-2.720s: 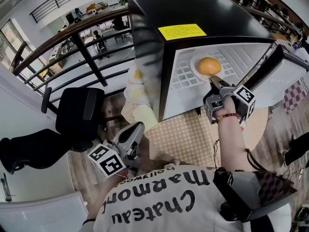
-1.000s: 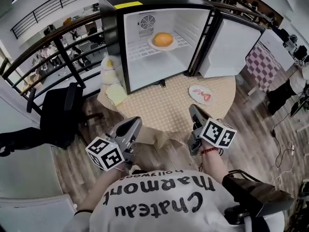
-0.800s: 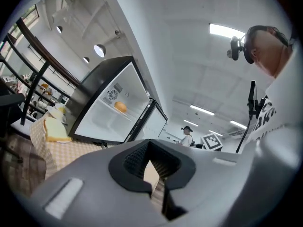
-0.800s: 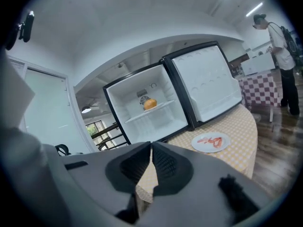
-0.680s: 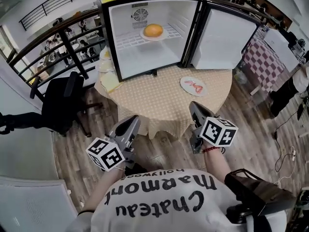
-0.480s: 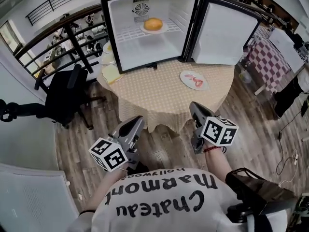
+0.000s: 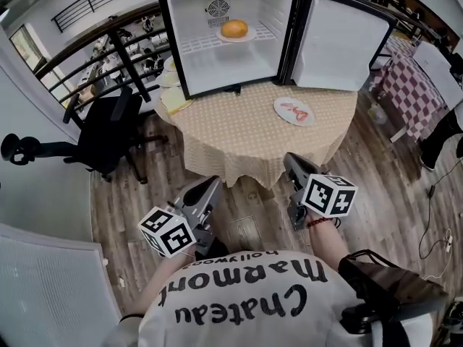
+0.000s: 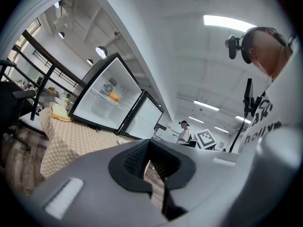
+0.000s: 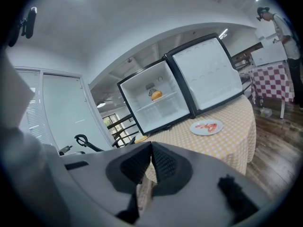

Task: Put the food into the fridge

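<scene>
The small black fridge (image 7: 217, 56) stands open on the round table (image 7: 239, 139). On its wire shelf an orange bun (image 7: 234, 28) rests on a white plate. A second plate with red food (image 7: 292, 111) lies on the tablecloth in front of the fridge door (image 7: 340, 45). My left gripper (image 7: 212, 186) and right gripper (image 7: 291, 161) hover over the wooden floor near my body, well short of the table, both shut and empty. The right gripper view shows the bun (image 9: 156, 94) and the red-food plate (image 9: 207, 126) far ahead. The left gripper view shows the fridge (image 8: 102, 105) in the distance.
A black office chair (image 7: 108, 132) stands left of the table, by a dark railing (image 7: 108, 42). Yellow items on plates (image 7: 173, 96) sit at the table's left edge. A checked-cloth table (image 7: 409, 78) is at the right. A person stands far off (image 9: 279, 18).
My right gripper has left the bun and its plate on the fridge shelf and drawn back. I have stepped away, so the fridge and table now lie farther off.
</scene>
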Available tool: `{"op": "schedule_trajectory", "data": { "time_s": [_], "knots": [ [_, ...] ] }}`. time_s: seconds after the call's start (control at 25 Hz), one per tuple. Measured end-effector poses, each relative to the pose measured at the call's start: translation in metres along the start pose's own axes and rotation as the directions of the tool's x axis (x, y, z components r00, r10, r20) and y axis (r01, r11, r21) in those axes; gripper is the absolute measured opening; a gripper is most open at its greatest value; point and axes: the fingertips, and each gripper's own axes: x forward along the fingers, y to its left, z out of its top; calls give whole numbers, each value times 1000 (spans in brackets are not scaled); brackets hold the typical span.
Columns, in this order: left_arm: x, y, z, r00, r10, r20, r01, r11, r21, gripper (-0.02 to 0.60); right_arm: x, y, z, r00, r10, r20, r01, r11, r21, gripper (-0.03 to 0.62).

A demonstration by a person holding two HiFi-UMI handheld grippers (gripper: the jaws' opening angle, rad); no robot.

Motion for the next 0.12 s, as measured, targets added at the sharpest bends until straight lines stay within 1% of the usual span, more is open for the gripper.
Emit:
{"op": "schedule_trajectory", "data": {
  "time_s": [0.12],
  "knots": [
    [16, -51, -35, 1000, 4, 2, -4, 1000, 18, 2, -52, -36, -9, 1000, 8, 6, -8, 1000, 5, 17]
  ]
}}
